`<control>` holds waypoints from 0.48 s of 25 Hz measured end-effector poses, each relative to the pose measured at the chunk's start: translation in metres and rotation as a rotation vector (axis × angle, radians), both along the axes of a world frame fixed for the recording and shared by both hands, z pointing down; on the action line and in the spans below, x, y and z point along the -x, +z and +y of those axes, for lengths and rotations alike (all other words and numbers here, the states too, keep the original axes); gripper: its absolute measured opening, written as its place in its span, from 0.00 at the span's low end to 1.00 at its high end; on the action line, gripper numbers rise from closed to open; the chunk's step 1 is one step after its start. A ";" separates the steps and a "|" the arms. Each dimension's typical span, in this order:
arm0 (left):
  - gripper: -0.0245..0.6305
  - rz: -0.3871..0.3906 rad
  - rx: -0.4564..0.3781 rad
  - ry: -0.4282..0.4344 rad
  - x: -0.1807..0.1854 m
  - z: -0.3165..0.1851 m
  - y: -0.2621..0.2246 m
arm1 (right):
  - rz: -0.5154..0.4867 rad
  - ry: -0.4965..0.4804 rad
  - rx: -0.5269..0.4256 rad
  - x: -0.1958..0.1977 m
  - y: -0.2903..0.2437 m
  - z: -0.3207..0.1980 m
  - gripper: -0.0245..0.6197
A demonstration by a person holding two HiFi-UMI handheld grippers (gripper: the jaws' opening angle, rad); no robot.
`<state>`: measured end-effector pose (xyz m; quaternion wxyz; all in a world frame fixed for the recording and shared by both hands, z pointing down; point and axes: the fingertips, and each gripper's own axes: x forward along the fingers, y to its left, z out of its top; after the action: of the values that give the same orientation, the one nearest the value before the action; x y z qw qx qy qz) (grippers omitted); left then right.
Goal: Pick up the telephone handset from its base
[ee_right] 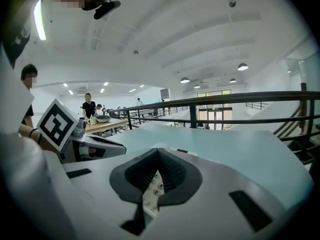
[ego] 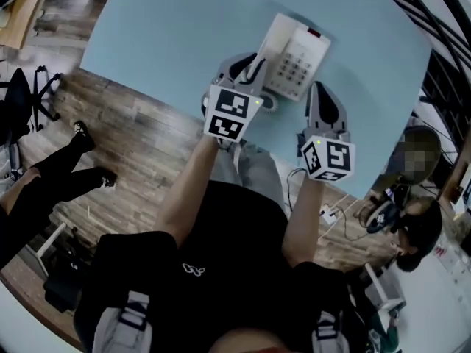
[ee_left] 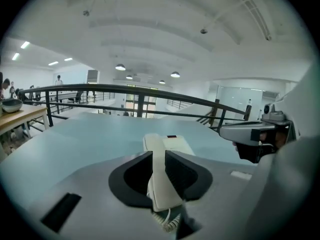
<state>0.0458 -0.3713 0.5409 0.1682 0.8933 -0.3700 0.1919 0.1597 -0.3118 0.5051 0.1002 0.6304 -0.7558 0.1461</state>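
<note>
A white telephone (ego: 303, 59) sits on the light blue table (ego: 169, 35), and its handset (ego: 271, 44) lies in the cradle along the phone's left side. My left gripper (ego: 246, 68) is over the handset's near end. In the left gripper view the handset (ee_left: 162, 189) runs between the dark pads of the left gripper (ee_left: 159, 154), which stand open around it. Its coiled cord (ee_left: 170, 220) hangs below. My right gripper (ego: 321, 90) is at the phone's near right corner. Its jaws (ee_right: 159, 153) meet at the tips, shut and holding nothing, with the keypad (ee_right: 152, 191) beneath them.
A black railing (ee_left: 150, 91) runs behind the table's far edge. Wooden floor (ego: 140, 145) lies to the left of the table, where a person in black (ego: 44, 182) sits. Cables (ego: 338, 215) trail near the table's right corner. A wooden table with a bowl (ee_left: 12, 105) stands at far left.
</note>
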 end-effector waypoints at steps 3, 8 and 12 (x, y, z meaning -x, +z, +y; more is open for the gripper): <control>0.21 0.042 0.071 0.029 -0.007 -0.007 0.015 | -0.005 -0.003 0.021 -0.001 0.010 0.001 0.03; 0.31 0.097 0.224 0.069 -0.021 -0.015 0.040 | -0.011 -0.018 0.039 0.001 0.019 0.001 0.03; 0.31 0.090 0.277 0.076 -0.024 -0.021 0.056 | -0.021 -0.018 0.046 0.002 0.022 -0.001 0.03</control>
<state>0.0700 -0.3922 0.5964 0.2989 0.8825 -0.2980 0.2073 0.1575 -0.3125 0.5273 0.1083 0.6195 -0.7589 0.1691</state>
